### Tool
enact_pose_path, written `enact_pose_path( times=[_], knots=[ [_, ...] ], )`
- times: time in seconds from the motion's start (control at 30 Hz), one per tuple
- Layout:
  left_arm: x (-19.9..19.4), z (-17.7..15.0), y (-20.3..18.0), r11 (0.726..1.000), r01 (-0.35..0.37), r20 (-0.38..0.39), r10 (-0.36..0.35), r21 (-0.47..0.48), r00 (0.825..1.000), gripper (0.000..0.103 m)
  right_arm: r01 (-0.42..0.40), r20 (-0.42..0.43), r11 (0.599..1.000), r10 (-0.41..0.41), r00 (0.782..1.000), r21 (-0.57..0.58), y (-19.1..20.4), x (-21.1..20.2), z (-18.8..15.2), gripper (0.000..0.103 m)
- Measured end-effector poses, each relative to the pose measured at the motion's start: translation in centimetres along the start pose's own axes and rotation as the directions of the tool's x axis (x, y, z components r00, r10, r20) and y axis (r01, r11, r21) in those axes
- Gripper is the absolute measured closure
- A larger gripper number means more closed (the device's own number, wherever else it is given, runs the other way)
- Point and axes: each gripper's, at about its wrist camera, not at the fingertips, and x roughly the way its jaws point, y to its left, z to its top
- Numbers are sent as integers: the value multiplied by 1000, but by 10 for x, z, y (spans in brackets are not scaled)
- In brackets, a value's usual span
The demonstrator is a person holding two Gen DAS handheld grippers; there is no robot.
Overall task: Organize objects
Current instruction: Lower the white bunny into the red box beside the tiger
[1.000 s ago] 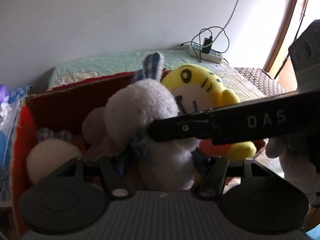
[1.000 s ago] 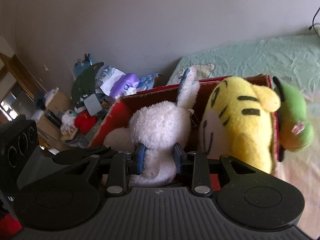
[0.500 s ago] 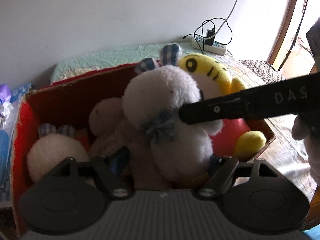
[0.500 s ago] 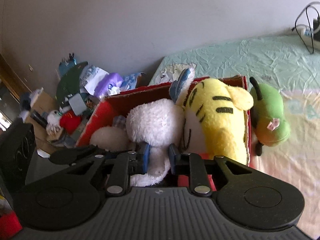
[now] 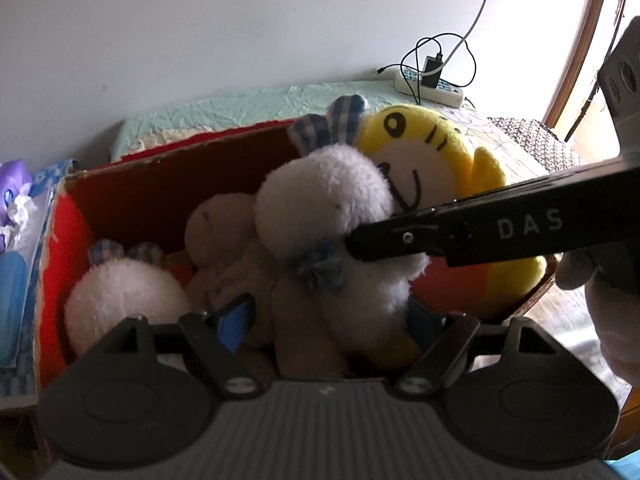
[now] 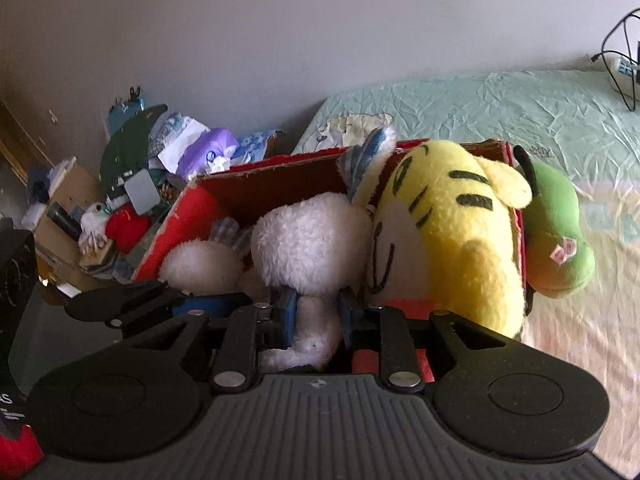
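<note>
Far left of the left wrist view, beside the box: blue-and-white packaging [image 5: 16,276] with a purple pack [image 5: 12,184] above it. Next, the open red cardboard box [image 5: 60,248] on the pale green bedsheet [image 5: 248,100]. Inside at its left end, a round white plush ball with checked ears [image 5: 120,292]. Beside it, a beige plush toy [image 5: 224,240], sitting upright. Then the task item: white fluffy plush rabbit with blue-checked ears and bow [image 5: 324,208]. Long axis roughly vertical, tilted slightly; ears point up toward the far box wall, body hangs down into the box. Left gripper [image 5: 332,320]: jaws spread wide either side of the rabbit's lower body, blue pads [image 5: 236,320] not pressing on it.

Right gripper [image 6: 316,312]: blue pads [image 6: 286,316] either side of the rabbit's narrow lower body just under the head, touching the fur, jaws opening. Its black arm crosses the left wrist view from the right, tip at the bow.

Right of the rabbit, touching it: yellow plush tiger with black stripes [image 6: 448,232], leaning over the box's right end, head up. Outside the box's right wall: green plush toy with black ear [image 6: 556,232], lying on the sheet. Far right at the wall: white power strip with a charger and cables [image 5: 428,84].

Left background of the right wrist view: pile of household clutter [image 6: 120,184].
</note>
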Motion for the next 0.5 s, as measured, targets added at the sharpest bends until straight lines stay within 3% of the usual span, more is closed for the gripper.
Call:
enact_pose_path(
  times=[0.5],
  knots=[
    [5,5,-12,997,-81,-39,82,21,996,17,-5,78,995,-3,997,101,-9,-15,-10,78]
  ],
)
